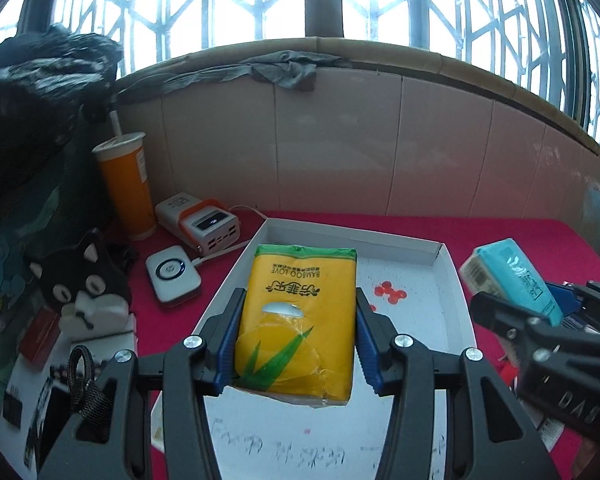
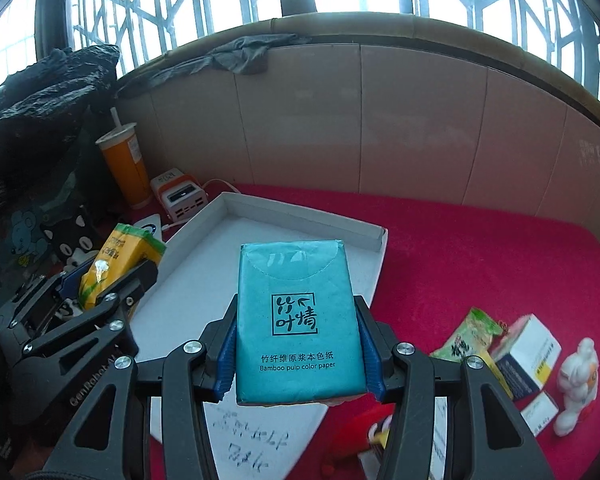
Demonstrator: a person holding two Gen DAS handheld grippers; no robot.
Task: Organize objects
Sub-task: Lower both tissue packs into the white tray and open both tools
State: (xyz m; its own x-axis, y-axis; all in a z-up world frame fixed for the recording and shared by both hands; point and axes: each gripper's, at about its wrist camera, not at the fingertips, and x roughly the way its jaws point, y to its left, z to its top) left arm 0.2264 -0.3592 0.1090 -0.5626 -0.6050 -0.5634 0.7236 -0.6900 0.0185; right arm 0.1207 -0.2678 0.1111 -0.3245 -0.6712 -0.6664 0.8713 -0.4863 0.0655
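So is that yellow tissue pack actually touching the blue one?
Apart. In the right wrist view the yellow tissue pack, held in the left gripper, sits well left of the blue tissue pack, with white tray visible between them.

A red cloth-covered table (image 2: 480, 248) carries everything, and a shallow white tray (image 2: 300, 216) lies flat on it beneath and ahead of both tongs. Left of the left tongs stand an orange cup (image 1: 126, 184), a white-and-orange power bank (image 1: 204, 226) and a small white charger (image 1: 173, 278). Right of the right tongs lie a green packet (image 2: 466, 338), small boxes (image 2: 526, 354) and a white figurine (image 2: 576, 384).
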